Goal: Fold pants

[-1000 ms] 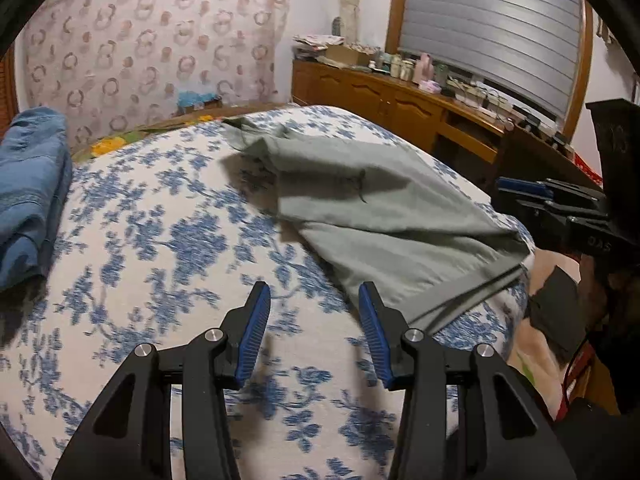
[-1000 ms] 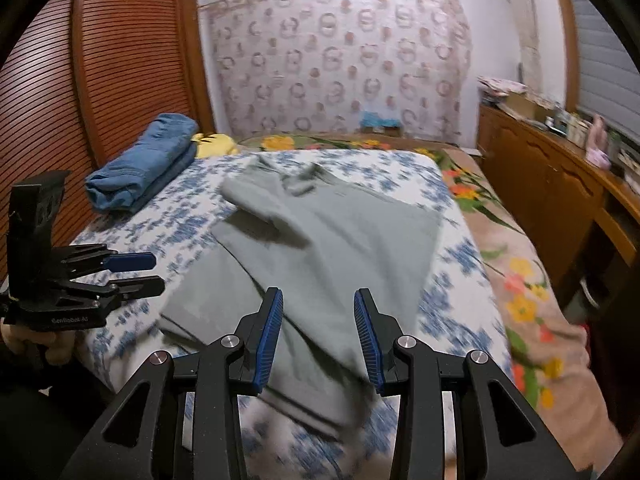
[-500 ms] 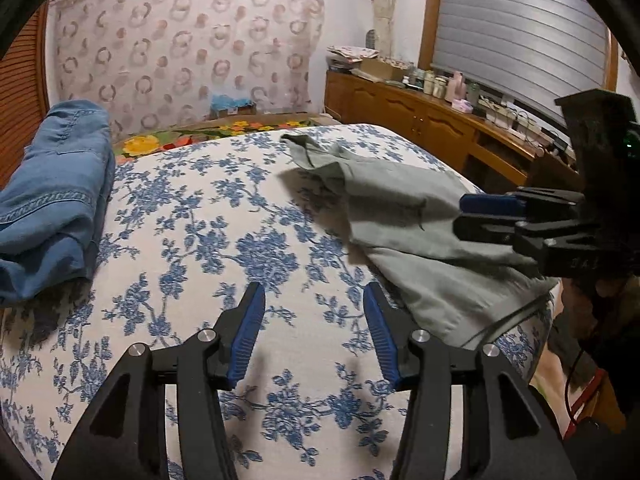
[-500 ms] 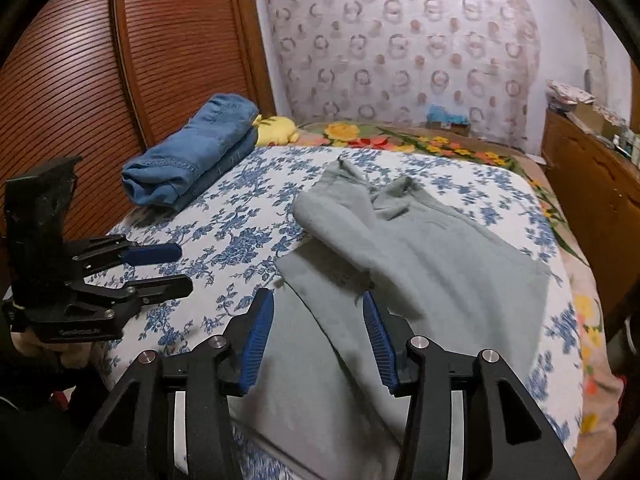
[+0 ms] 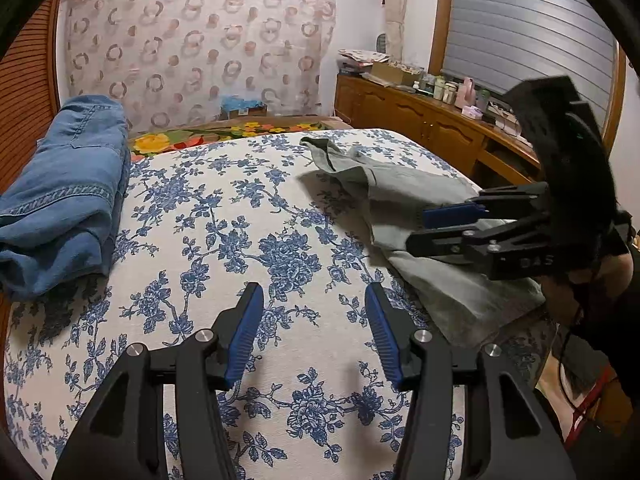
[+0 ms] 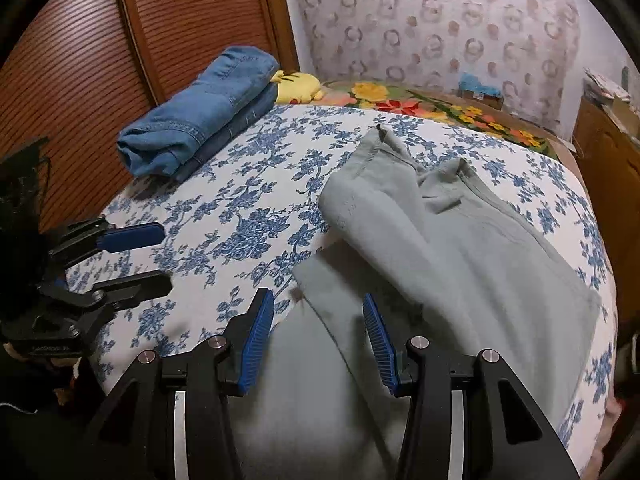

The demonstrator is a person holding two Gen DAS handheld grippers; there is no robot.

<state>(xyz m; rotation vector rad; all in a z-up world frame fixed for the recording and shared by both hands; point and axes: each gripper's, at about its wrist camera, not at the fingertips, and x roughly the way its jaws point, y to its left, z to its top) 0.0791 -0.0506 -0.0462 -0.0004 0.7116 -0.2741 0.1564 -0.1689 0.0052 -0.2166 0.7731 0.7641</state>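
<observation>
Pants (image 6: 460, 248) lay on our floral bedspread (image 6: 248, 216), long axis running near edge to far end. Both left gripper (image 5: 312, 332) and right gripper (image 6: 318, 340) had just been opening, part-open, nothing gripped; right hung over near pant fabric.

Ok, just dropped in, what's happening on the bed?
A person holds tongs in each hand over the bed. The grey-green pants lie partly folded; neither tongs grips them. The right tongs hover open above the pants' near edge, jaws just opened wider; the left tongs are open over bare bedspread. Folded jeans sit aside.
</observation>
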